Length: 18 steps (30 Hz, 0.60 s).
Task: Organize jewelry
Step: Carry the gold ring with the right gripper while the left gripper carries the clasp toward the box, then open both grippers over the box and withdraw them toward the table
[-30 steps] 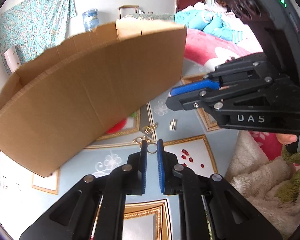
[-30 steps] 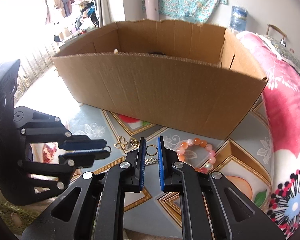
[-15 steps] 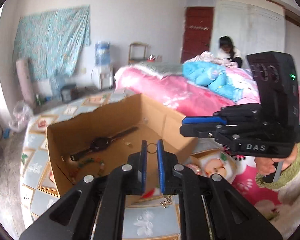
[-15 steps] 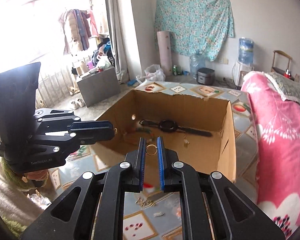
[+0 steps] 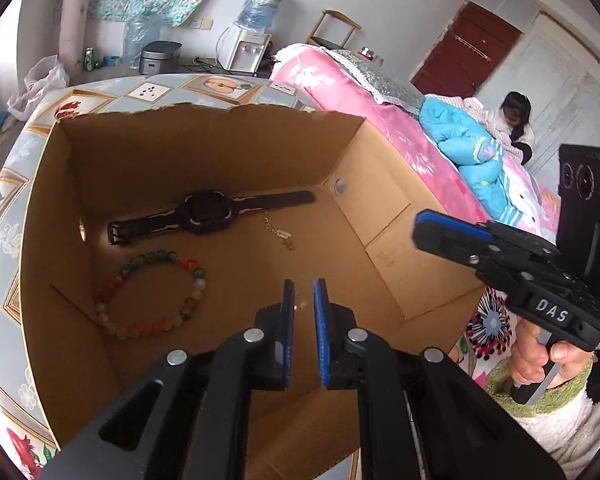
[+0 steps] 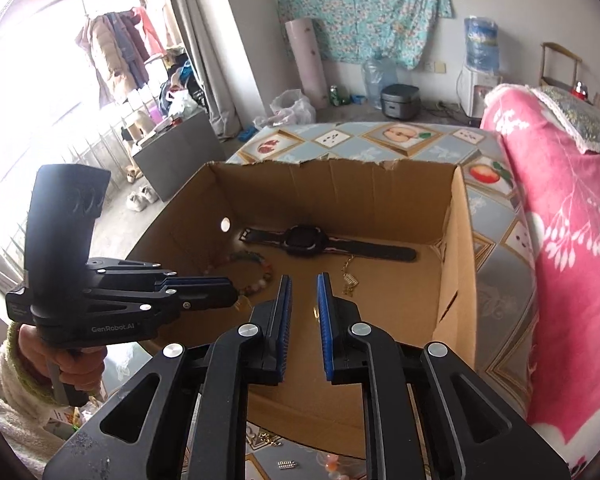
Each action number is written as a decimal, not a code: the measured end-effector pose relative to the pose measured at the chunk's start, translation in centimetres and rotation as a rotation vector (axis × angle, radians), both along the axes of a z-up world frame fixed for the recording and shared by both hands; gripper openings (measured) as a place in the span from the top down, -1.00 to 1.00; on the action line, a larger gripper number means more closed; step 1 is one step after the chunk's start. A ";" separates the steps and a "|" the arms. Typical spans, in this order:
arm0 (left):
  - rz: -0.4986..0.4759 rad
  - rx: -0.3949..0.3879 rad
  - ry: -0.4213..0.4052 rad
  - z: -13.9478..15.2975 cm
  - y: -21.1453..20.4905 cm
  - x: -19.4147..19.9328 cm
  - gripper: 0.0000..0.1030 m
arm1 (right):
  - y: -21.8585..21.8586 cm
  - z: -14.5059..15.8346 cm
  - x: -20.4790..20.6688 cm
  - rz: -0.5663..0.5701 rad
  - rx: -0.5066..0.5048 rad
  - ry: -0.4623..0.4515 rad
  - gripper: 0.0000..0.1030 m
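Both tongs hover over the open cardboard box [image 5: 380, 208]. The left tongs [image 5: 303, 300] stand parted by a narrow gap with nothing between the blue pads; the right tongs [image 6: 303, 294] likewise gape slightly, empty. On the box floor lie a black wristwatch [image 5: 208, 214], flat with strap stretched out, a multicoloured bead bracelet [image 5: 148, 296] nearer the left tongs, and a small gold chain [image 5: 278, 232] just beside the watch strap. The right tongs read "DAS"; the left read "GenRobot.AI". The box sits on a fruit-patterned surface [image 6: 340, 140].
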<state>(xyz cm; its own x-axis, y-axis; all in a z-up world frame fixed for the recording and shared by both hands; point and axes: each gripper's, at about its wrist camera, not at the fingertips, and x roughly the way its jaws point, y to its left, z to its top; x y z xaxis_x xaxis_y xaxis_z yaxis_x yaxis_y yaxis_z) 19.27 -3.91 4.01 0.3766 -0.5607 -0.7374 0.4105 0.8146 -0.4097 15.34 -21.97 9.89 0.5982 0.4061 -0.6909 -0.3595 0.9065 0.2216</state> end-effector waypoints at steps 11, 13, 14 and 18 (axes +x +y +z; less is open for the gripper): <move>0.020 -0.058 -0.041 1.4 1.2 0.2 0.77 | -1.6 0.7 -0.6 -0.025 0.057 -0.041 0.40; 0.022 -0.055 -0.055 1.7 1.3 0.0 0.77 | -1.8 0.9 -0.5 -0.035 0.057 -0.048 0.37; 0.024 -0.055 -0.061 1.9 1.4 -0.1 0.77 | -1.9 1.0 -0.5 -0.040 0.059 -0.050 0.36; 0.030 -0.057 -0.085 2.6 1.8 -0.8 0.77 | -2.2 1.7 -0.9 -0.054 0.078 -0.069 0.32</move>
